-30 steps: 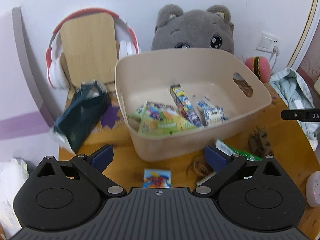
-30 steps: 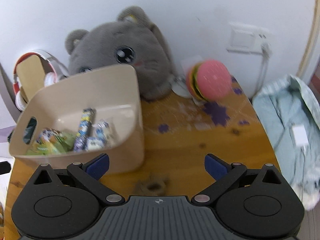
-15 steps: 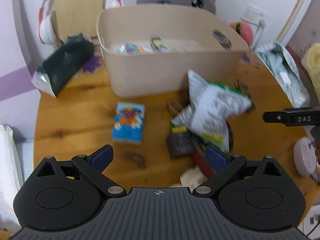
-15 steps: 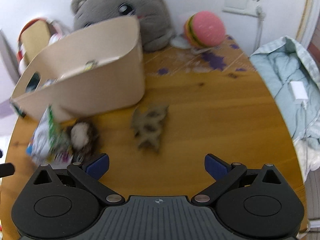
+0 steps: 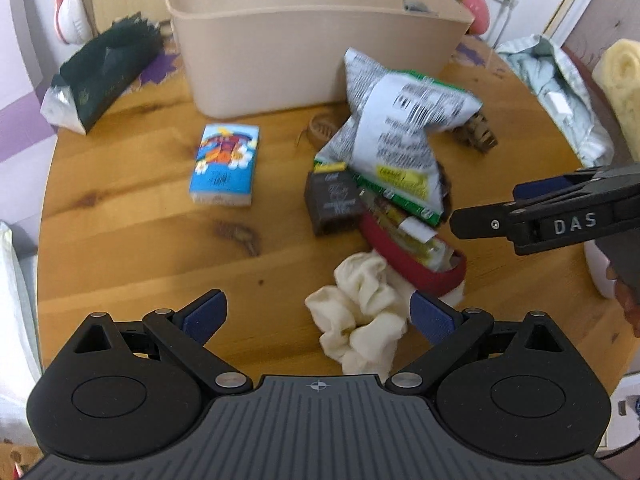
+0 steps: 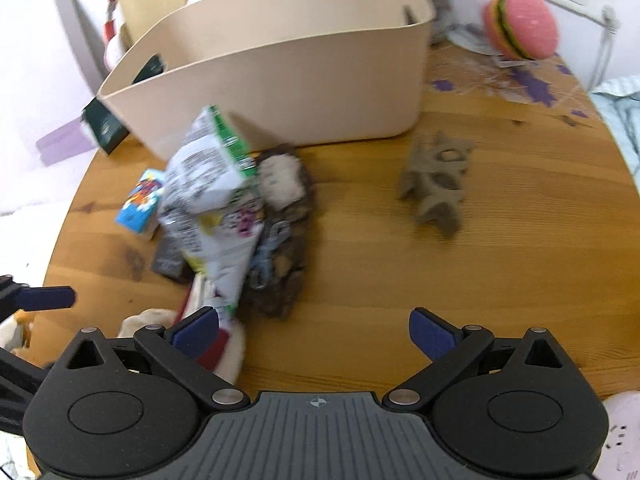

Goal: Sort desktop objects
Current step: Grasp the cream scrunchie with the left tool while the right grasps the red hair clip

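A beige bin point(image 5: 304, 40) stands at the back of the round wooden table point(image 5: 120, 240); it also shows in the right wrist view point(image 6: 280, 72). In front of it lie a blue tissue pack point(image 5: 225, 164), a white-and-green snack bag point(image 5: 396, 136), a dark brown box point(image 5: 333, 202), a red band point(image 5: 416, 264) and a cream scrunchie point(image 5: 360, 320). My left gripper point(image 5: 318, 316) is open and empty just above the scrunchie. My right gripper point(image 6: 314, 330) is open and empty over bare wood, beside the snack bag point(image 6: 216, 184) and a brown furry item point(image 6: 284, 232).
A dark green pouch point(image 5: 104, 72) lies at the left. A brown claw clip point(image 6: 438, 184) lies at the right, a pink burger toy point(image 6: 520, 26) behind it. Headphones and a grey plush stand against the wall. A light blue cloth point(image 5: 560, 92) hangs at the right edge.
Both grippers have pulled back and tilted down from the bin. The loose items in front of the bin have come into view. Both stay open.
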